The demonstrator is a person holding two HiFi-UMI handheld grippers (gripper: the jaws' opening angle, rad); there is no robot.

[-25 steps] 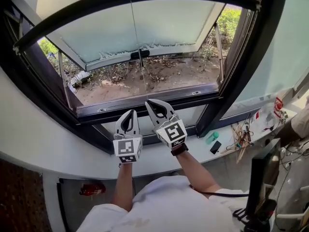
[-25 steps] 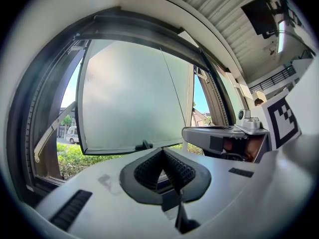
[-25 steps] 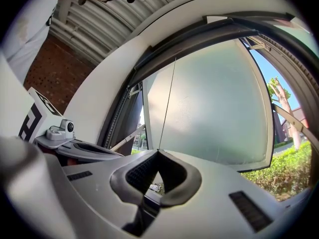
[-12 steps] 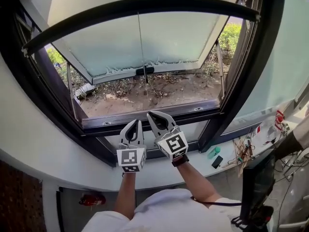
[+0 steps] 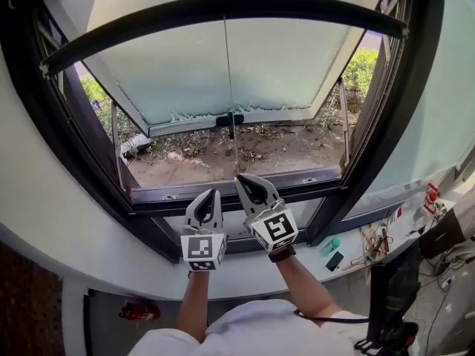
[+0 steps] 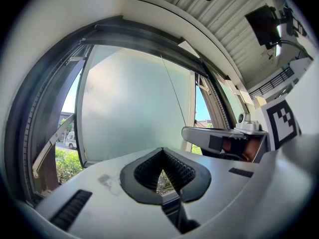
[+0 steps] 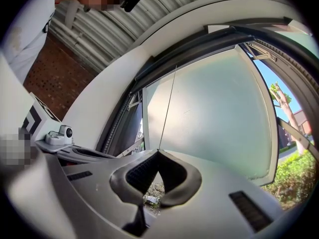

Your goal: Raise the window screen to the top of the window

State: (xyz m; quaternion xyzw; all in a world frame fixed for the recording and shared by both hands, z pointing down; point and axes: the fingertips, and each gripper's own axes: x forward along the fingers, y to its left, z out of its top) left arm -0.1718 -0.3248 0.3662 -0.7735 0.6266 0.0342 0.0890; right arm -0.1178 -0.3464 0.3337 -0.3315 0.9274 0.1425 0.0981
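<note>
In head view alone, screen rail [image 5: 297,182]

Head view: the tips of your left claw [image 5: 211,194] and right claw [image 5: 242,179] overlap the window screen [image 5: 304,181] rail. Can't tell if they touch it or sit just in front. The mesh above the claws is too fine to see.

Left and right gripper views: each claw's own body blocks everything below its tips.

A thin line [image 7: 168,108] rises from the right claw's tips; can't tell if it's pinched.

The window frame [image 5: 415,87] is cut off at the top edge.

Small bits [image 5: 332,246] on the sill [image 5: 148,264], right of the right claw, are too small to identify.
</note>
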